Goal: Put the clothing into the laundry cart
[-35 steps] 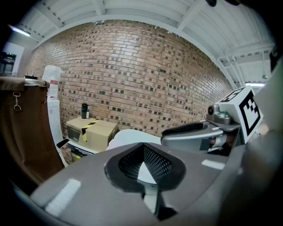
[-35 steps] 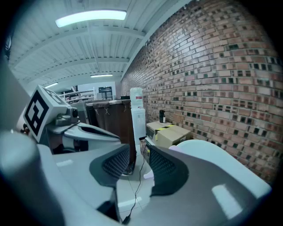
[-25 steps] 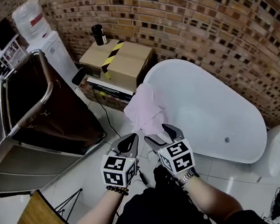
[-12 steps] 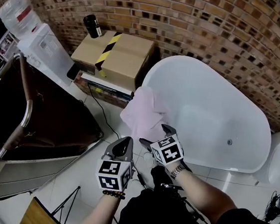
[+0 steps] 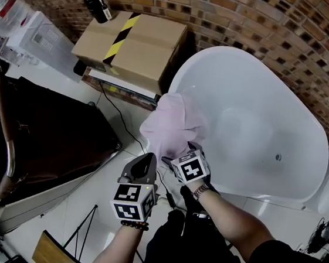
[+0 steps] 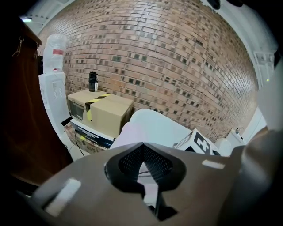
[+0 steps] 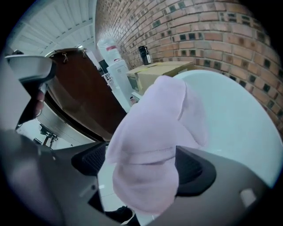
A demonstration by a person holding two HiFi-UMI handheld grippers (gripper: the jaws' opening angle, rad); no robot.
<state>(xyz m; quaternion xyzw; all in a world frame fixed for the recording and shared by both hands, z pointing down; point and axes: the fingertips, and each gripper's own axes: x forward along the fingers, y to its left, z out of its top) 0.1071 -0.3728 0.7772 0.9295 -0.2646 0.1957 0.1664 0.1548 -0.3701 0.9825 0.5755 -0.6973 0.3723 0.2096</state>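
Found the pink garment (image 5: 174, 122) draped over the near rim of the white bathtub (image 5: 253, 126), hem hanging free toward the floor. Not yet in the laundry cart (image 5: 57, 139), standing well apart to the left with its brown liner gaping upward.

Brought the right gripper (image 5: 180, 152) up to that hanging hem, probably as the easiest part to pinch off a rim. Caught its jaws opening, spread wide to either side of the cloth, with the garment between them. Judged the folds as merely brushed by the pads, not squeezed: no grip yet.

Kept the left gripper (image 5: 147, 160) low, just beside the right one, jaws together on nothing. Seemingly held back as a spare until wanted for lifting or steadying.

Needed next, by this reading: closing on the hem, lifting clear of the rim, carrying leftward over the cart.

Against one second ago: moved the right gripper from just short of the hem up onto the cloth. Left the garment in the same drape on the rim. Held the left gripper in much the same spot, jaws pressed together as before. Tilted the head further toward the tub, pushing the cart to the left edge and the cardboard box (image 5: 133, 42) to the top.
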